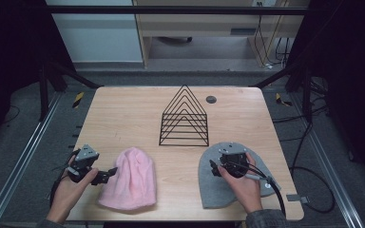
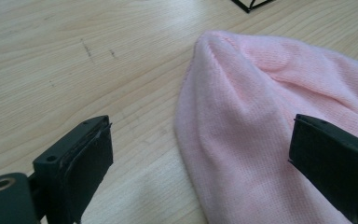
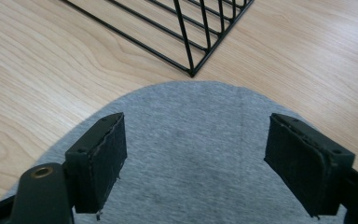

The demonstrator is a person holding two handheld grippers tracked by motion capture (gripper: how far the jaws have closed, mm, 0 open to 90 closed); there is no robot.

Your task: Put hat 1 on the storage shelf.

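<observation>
Pink beanie point(image 1: 129, 179): lies flat on the counter point(image 1: 123, 114) at the near left, its rounded crown pointing away from the person — in the left gripper view its knit point(image 2: 261, 121) spreads between the jaws.
Grey beanie point(image 1: 214, 183): flat on the near right of the counter, partly under the person's right hand; in the right gripper view its rounded edge point(image 3: 196, 140) nearly reaches the rack's corner.
Left hand-held gripper point(image 1: 105, 175): held low at the pink beanie's left edge, jaws spread wide — one over bare wood, the other over the knit, nothing clamped.
Right hand-held gripper point(image 1: 228, 159): poised over the grey beanie, jaws spread wide with grey fabric showing between them, gripping nothing.
Wire rack point(image 1: 184, 118): black, triangular frames in a row, standing at the middle of the counter beyond both beanies.
Round grey disc point(image 1: 211, 99): set in the counter just right of the rack's peak.
Surroundings: dark frame rails at both sides, cables on the floor at the right.
</observation>
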